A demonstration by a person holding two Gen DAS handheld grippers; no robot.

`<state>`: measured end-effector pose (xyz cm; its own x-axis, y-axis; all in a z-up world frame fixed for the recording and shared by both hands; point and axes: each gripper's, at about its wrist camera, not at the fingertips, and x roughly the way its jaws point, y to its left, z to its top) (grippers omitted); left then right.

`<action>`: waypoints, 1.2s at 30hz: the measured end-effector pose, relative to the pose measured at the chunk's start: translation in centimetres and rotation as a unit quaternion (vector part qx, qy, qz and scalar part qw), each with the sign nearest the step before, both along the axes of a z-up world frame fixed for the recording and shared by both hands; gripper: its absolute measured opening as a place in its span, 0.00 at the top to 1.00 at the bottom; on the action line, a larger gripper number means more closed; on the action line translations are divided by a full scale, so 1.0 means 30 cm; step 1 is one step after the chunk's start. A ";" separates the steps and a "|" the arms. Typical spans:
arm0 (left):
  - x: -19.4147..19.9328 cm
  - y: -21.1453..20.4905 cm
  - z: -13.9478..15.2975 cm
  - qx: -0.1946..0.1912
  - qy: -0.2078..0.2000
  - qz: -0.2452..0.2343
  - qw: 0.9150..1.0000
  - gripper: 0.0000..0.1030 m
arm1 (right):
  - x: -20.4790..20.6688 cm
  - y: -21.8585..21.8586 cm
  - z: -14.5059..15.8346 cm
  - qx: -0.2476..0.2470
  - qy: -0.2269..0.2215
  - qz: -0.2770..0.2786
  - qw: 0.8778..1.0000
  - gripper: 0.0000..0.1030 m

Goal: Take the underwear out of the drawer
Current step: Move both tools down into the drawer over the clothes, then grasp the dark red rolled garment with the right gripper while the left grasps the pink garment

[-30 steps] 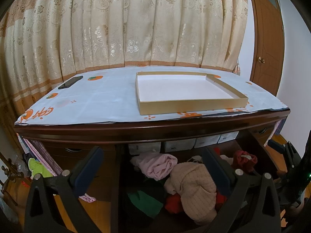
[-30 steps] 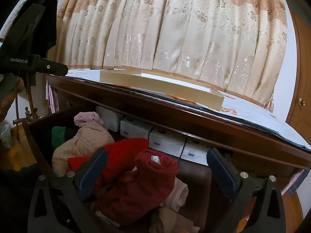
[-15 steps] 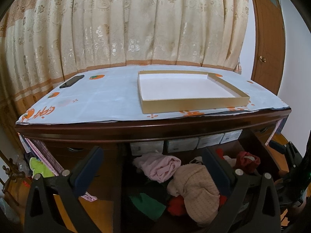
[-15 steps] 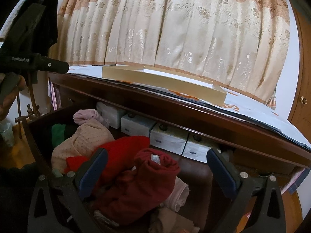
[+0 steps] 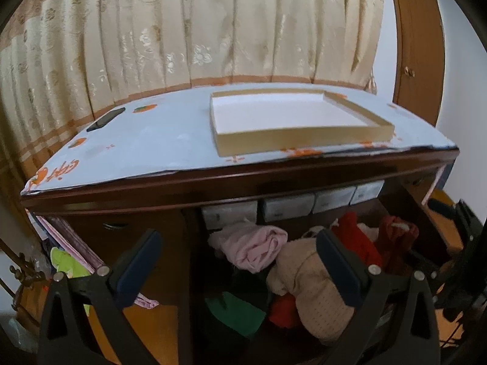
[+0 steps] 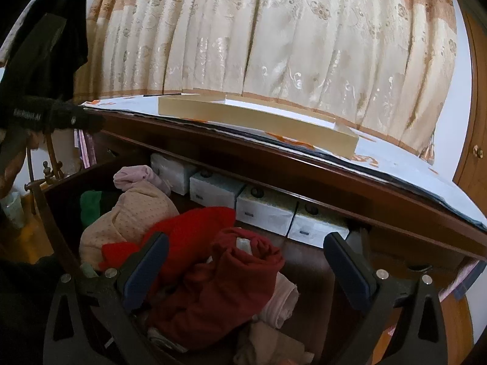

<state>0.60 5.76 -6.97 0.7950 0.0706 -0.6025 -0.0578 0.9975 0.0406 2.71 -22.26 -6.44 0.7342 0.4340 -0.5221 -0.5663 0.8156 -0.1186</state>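
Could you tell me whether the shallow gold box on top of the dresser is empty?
Empty: the left wrist view shows the gold box's bare white floor, with nothing lying inside.

So the open drawer (image 6: 307, 261) is sticking out under the dresser top (image 5: 152, 140), stuffed with a pile of clothes (image 6: 213, 273). A row of small boxes (image 6: 264, 210) is sitting along the drawer's back, behind the pile. Up top, a shallow tray (image 5: 298, 140) is lying toward the right, a phone (image 5: 105, 119) is resting far left, and curtains (image 5: 197, 30) are hanging behind it all.
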 end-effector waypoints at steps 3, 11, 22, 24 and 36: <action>0.015 -0.012 -0.016 0.007 0.012 -0.009 1.000 0.00 | 0.014 -0.015 0.004 0.014 0.016 -0.003 1.000 0.01; 0.062 -0.016 -0.053 0.014 0.050 -0.041 0.998 0.00 | 0.039 -0.044 0.013 0.044 0.054 -0.013 0.997 0.01; 0.123 -0.014 -0.077 0.036 0.076 -0.058 0.995 0.00 | 0.100 -0.052 0.022 0.014 0.123 -0.062 0.990 0.01; 0.133 -0.010 -0.080 0.043 0.079 -0.057 0.994 0.00 | 0.106 -0.043 0.014 0.002 0.137 -0.068 0.988 0.01; 0.186 -0.012 -0.101 0.054 0.100 -0.073 0.991 0.00 | 0.156 0.006 -0.052 0.000 0.244 -0.052 0.968 0.12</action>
<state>6.17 5.40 -10.01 0.6667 0.0365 -0.7444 0.1069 0.9838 0.1440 7.39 -22.09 -7.99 0.4402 0.3707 -0.8178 -0.4702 0.8711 0.1417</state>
